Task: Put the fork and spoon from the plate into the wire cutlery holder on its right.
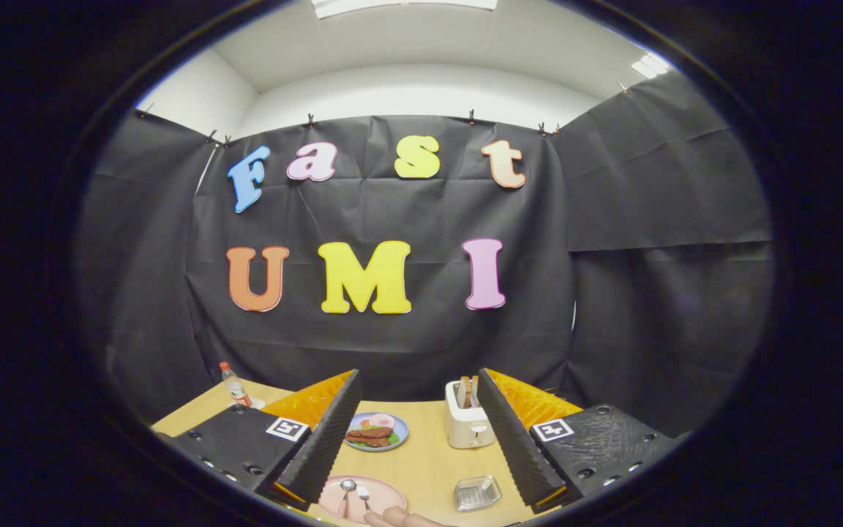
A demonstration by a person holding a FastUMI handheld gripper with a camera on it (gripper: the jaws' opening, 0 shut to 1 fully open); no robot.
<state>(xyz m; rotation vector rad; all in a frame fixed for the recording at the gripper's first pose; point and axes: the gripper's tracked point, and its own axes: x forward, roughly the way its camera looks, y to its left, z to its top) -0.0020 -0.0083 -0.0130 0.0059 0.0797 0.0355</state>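
Observation:
A pink plate point(377, 495) lies on the wooden table, low between my fingers. A spoon point(347, 488) and a fork point(364, 497) lie side by side on it. The wire cutlery holder point(477, 492) sits to the plate's right, near the right finger, and looks empty. My gripper point(421, 492) hovers above the table with its fingers wide apart and nothing between them. A person's fingers point(401, 518) rest at the plate's near rim.
Further back on the table point(425, 457) stand a blue plate with food point(376, 432) and a cream toaster point(469, 424) holding toast. A small bottle with a red cap point(234, 386) stands at the far left, by the black cloth wall.

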